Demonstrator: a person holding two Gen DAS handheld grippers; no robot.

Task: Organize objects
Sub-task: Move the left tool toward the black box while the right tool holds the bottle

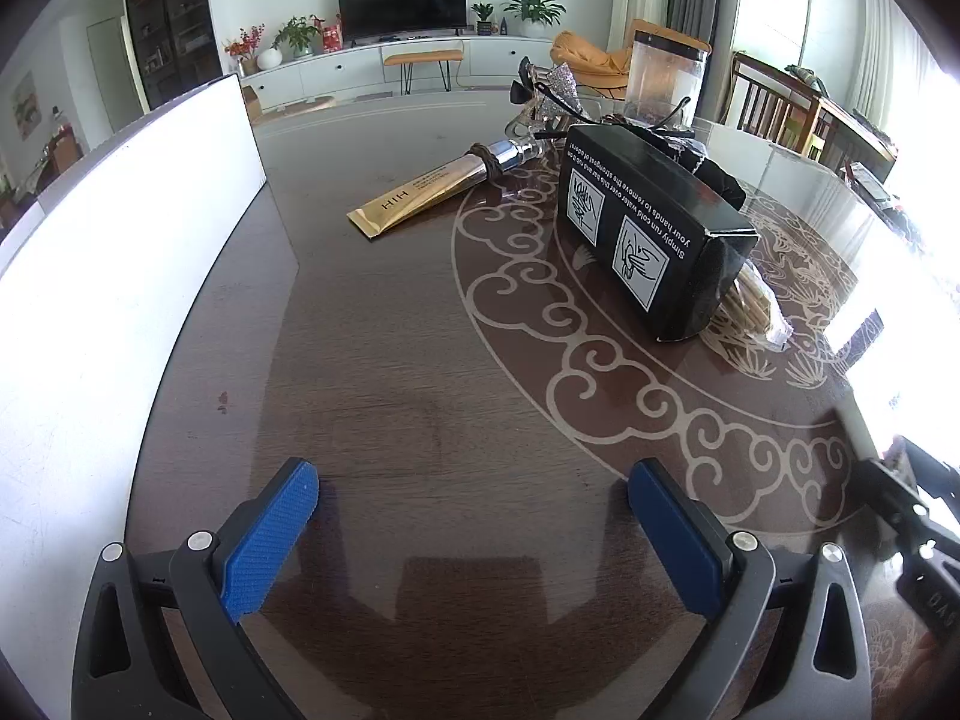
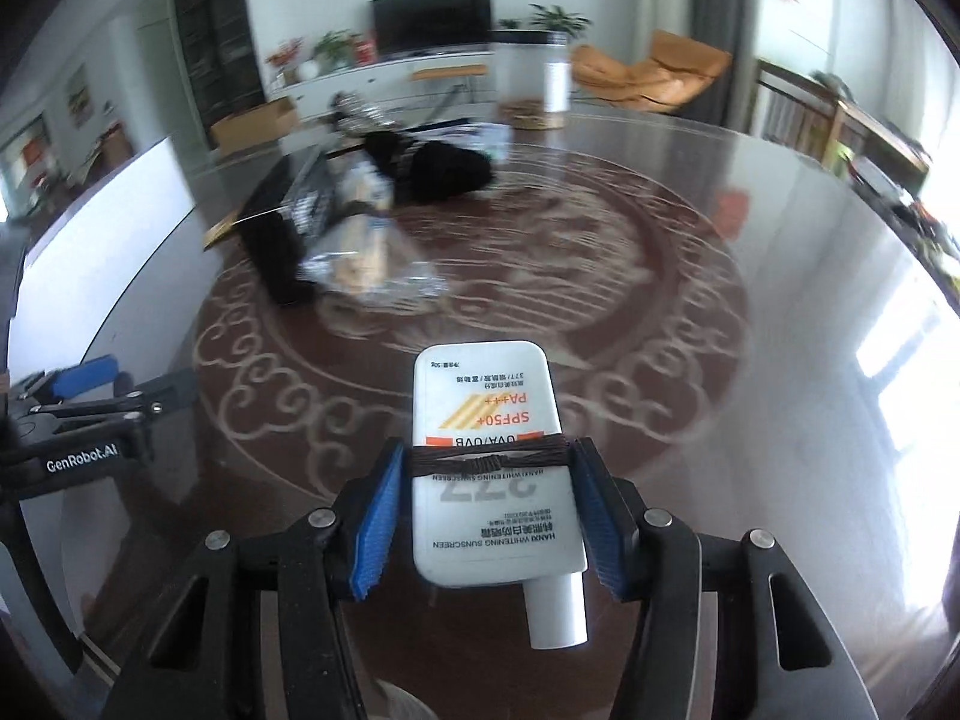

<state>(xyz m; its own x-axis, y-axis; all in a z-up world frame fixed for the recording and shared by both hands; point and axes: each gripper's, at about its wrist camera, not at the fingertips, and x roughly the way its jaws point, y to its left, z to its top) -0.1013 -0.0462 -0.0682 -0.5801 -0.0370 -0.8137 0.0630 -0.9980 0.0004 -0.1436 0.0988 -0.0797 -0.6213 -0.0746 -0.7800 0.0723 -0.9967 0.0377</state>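
Right claw (image 2: 486,510) grips white sunscreen tube (image 2: 489,456) at sides, pads touching, cap toward 6 o'clock, above desk (image 2: 750,300). Left claw (image 1: 474,540) open, empty over desk. Black box (image 1: 648,240) at 2 o'clock, gold tube (image 1: 414,195) at 12 o'clock.

One sunscreen tube (image 2: 498,468), one gold tube (image 1: 420,195), one black box (image 1: 654,240).

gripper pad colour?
Blue, ribbed pads; clearest in the left wrist view.

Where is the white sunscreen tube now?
In the right wrist view, the sunscreen tube sits bottom centre between the right gripper fingers, above the patterned table.
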